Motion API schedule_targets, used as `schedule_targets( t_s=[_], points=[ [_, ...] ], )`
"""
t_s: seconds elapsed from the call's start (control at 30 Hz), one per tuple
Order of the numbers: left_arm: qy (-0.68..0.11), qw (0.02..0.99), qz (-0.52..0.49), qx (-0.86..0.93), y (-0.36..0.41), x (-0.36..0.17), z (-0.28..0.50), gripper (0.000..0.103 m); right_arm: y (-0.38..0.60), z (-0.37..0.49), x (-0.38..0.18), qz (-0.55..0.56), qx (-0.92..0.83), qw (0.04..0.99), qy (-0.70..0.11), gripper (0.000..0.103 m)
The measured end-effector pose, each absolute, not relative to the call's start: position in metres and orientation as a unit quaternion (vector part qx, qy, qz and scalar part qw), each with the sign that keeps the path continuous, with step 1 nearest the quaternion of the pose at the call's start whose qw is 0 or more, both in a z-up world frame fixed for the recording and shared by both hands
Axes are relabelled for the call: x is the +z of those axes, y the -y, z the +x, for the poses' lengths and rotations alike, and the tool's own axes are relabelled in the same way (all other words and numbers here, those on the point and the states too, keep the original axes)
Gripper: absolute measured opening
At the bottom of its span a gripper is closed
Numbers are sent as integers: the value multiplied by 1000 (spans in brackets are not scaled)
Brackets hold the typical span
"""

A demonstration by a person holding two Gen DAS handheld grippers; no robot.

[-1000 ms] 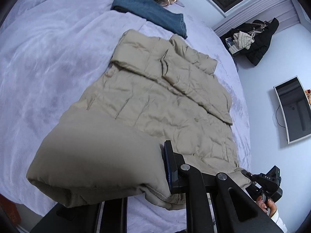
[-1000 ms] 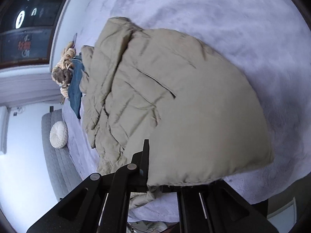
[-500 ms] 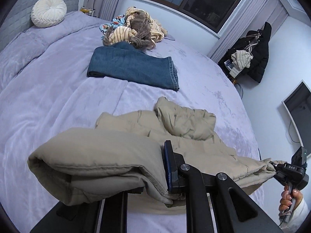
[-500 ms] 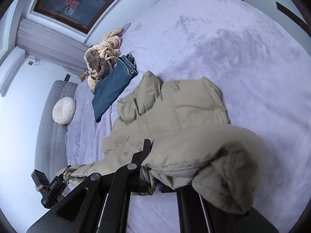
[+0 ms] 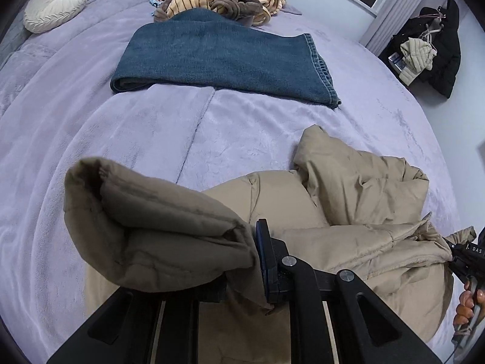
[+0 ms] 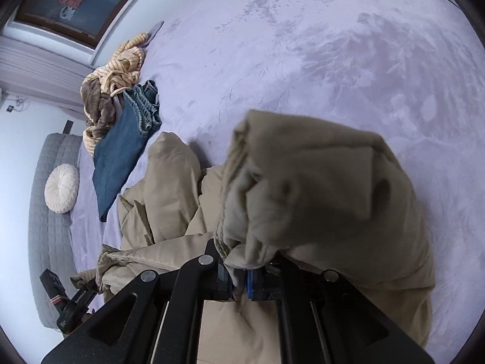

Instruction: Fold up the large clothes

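While each gripper, left gripper [image 5: 242,261] and right gripper [image 6: 239,279], clamps a hem corner of the beige puffer jacket [image 5: 348,200], carry both corners level toward the collar.

A right gripper [image 6: 239,279] was clamped on a bunched edge of a beige padded jacket [image 6: 318,188], lifted above a lilac bed cover [image 6: 303,45]. The rest of the jacket lay crumpled on the bed. At lower left, the left gripper [image 6: 91,288] gripped another jacket edge. Beyond lay folded blue jeans [image 6: 121,151], a heap of striped clothes [image 6: 115,75] and a round white cushion [image 6: 61,188] against a grey headboard [image 6: 45,242].
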State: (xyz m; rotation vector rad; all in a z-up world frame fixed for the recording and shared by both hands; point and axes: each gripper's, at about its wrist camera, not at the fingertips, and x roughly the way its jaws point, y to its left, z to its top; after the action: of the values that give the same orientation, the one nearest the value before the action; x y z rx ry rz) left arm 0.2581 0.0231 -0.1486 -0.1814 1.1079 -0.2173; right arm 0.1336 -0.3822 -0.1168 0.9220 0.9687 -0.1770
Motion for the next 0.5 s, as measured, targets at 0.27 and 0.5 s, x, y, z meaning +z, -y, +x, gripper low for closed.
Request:
schedule_targets(
  t_s=[0.27,0.5],
  points=[
    [-473,874,-72,-85,-34,-122,239,94,379,125,-86,398,-51,806,-435,63],
    [-476,874,-47,-91,-32,-122,250,94,383,122,-76,382,-46,826,-412,103]
  ],
)
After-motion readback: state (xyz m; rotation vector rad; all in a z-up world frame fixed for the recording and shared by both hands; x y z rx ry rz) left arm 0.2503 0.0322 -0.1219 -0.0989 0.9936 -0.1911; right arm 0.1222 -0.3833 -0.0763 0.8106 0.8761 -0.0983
